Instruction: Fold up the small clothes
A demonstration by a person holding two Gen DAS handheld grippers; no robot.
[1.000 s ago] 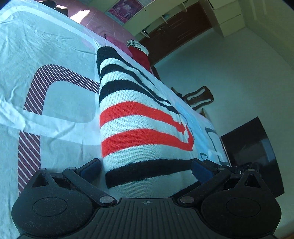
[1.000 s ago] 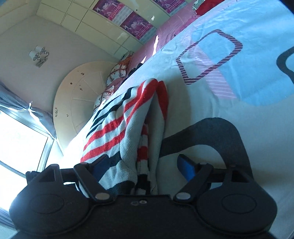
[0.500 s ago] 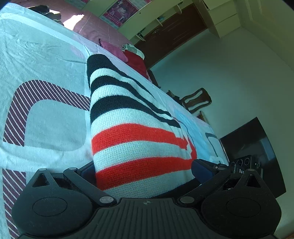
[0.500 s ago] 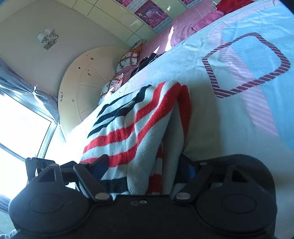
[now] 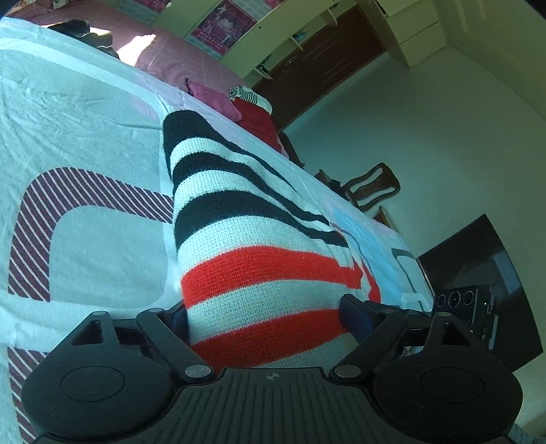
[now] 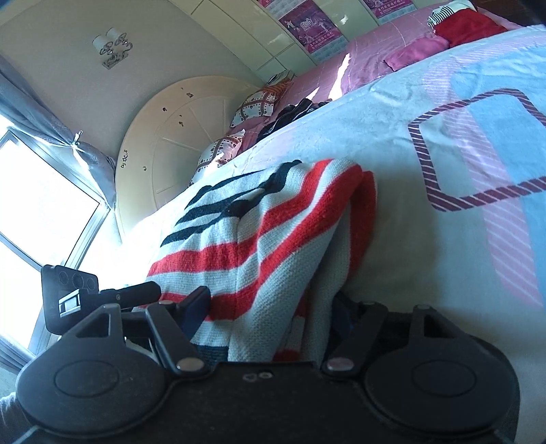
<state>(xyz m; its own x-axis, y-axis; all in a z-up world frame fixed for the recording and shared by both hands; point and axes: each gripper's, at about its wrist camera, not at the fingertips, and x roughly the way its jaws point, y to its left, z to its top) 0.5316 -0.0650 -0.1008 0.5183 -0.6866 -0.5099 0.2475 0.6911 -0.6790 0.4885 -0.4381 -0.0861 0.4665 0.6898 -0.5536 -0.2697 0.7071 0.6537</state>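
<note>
A small knitted sweater (image 5: pixel 245 239) with white, black and red stripes lies folded on the patterned bedspread (image 5: pixel 78 112). My left gripper (image 5: pixel 269 319) is open, its jaws wide on either side of the sweater's near end, and the cloth hides its left fingertip. The sweater also shows in the right wrist view (image 6: pixel 273 235), doubled over with a thick folded edge on the right. My right gripper (image 6: pixel 273 310) is open around that near end; its right fingertip is tucked under the fold.
Red and pink clothes (image 5: pixel 256 119) lie at the bed's far edge, also in the right wrist view (image 6: pixel 467 27). A wooden chair (image 5: pixel 372 186) and a dark TV (image 5: pixel 484 273) stand beyond the bed. A round headboard (image 6: pixel 177 143), pillows and a bright window (image 6: pixel 37 211) are on the left.
Both grippers have slid forward along the sweater, so more cloth lies between their jaws. The right fingertip, bare before, is now under the folded edge. Both stay open.
</note>
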